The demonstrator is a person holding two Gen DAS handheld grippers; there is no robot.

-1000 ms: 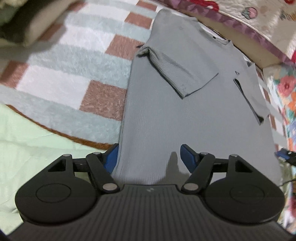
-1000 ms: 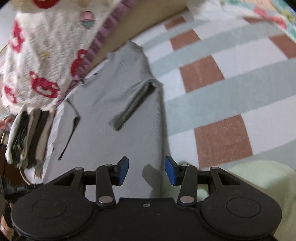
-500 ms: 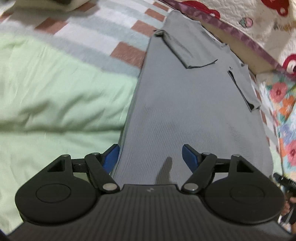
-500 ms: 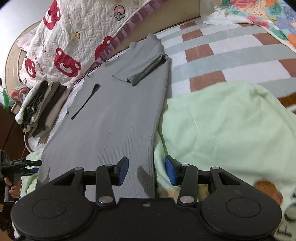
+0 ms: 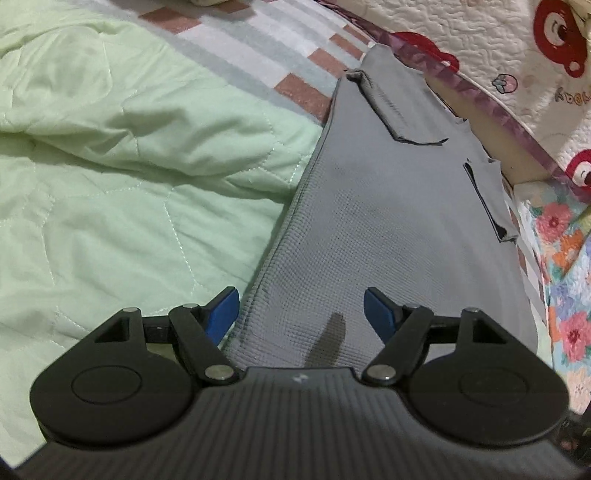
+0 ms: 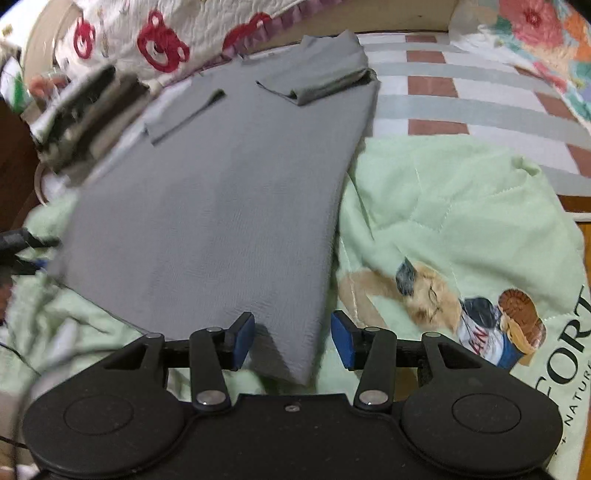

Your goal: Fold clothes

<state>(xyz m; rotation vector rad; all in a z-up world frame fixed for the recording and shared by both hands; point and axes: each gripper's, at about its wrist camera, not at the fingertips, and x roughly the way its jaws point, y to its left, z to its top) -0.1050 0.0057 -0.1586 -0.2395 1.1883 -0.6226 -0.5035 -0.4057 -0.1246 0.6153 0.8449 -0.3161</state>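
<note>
A long grey knit garment (image 5: pixel 399 206) lies flat on the bed, both short sleeves folded in over its chest. In the left wrist view my left gripper (image 5: pixel 301 308) stands open at the hem's left corner, one blue pad off the cloth over the green quilt, the other above the fabric. The same grey garment (image 6: pixel 229 192) fills the right wrist view. There my right gripper (image 6: pixel 293 339) is open, straddling the hem's right corner. Neither gripper holds cloth.
A pale green quilt (image 5: pixel 110 177) with a printed dog (image 6: pixel 436 295) lies under the hem. A checked blanket (image 6: pixel 461 96) covers the bed farther up. A bear-print quilt (image 6: pixel 166 33) lines the headboard. Folded clothes (image 6: pixel 85 114) are stacked at the left.
Both grippers have drawn back along the garment from mid-body to its hem, onto the green quilt. Their jaws stayed open throughout.
</note>
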